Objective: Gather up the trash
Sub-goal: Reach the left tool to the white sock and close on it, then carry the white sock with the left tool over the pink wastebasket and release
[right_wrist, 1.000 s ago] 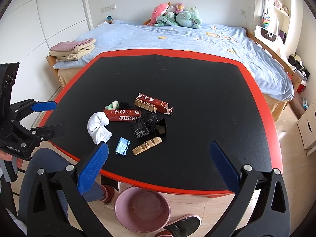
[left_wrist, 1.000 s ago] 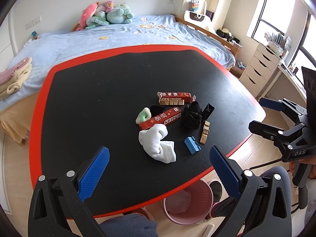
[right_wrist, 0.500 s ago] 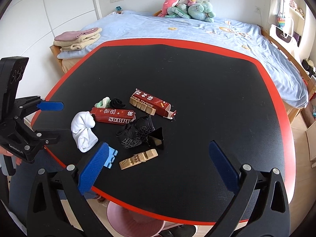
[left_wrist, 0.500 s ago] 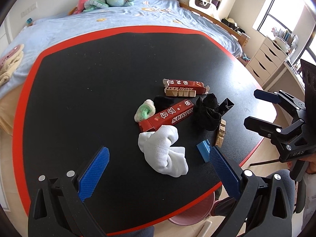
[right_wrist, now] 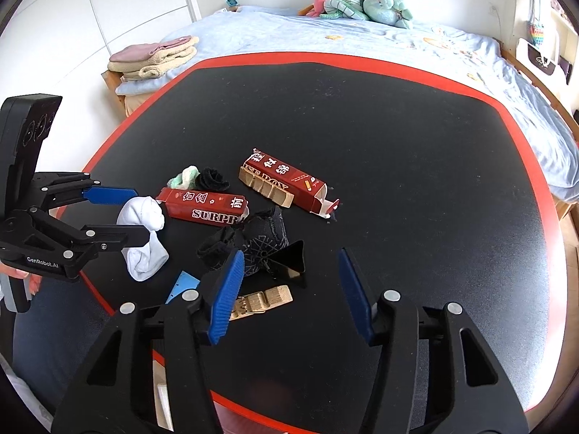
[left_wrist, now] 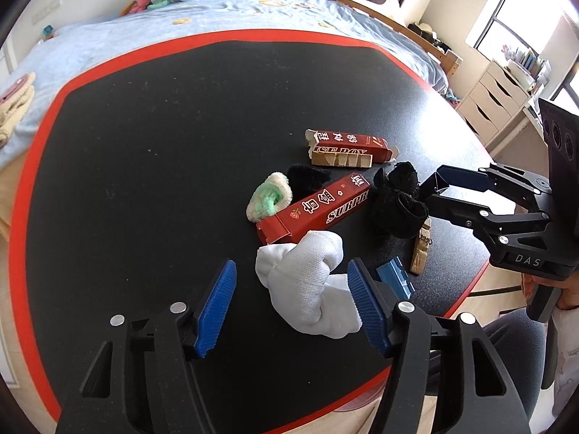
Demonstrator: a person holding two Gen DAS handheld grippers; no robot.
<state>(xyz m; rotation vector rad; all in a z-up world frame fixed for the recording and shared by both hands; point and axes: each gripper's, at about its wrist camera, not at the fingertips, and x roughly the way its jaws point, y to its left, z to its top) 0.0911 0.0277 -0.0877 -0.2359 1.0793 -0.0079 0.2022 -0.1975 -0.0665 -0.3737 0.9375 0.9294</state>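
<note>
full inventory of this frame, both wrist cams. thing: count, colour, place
table: 1, black top with red rim, beside the bed
cartons: 2, dark red, table centre; far one torn open
white sock: 1, white, near edge, between the left fingers
black socks: 2 clumps, black, by the cartons; second
green-white sock: 1, left of near carton
black triangular piece: 1, black
wooden clip: 1, tan, near edge
blue piece: 1, blue, near edge
bed: 1, light blue, behind the table
plush toys: several, pink and teal, on bed
folded towels: stack, pink and cream
left gripper: 1, black, blue pads, open
right gripper: 1, same, open
</note>
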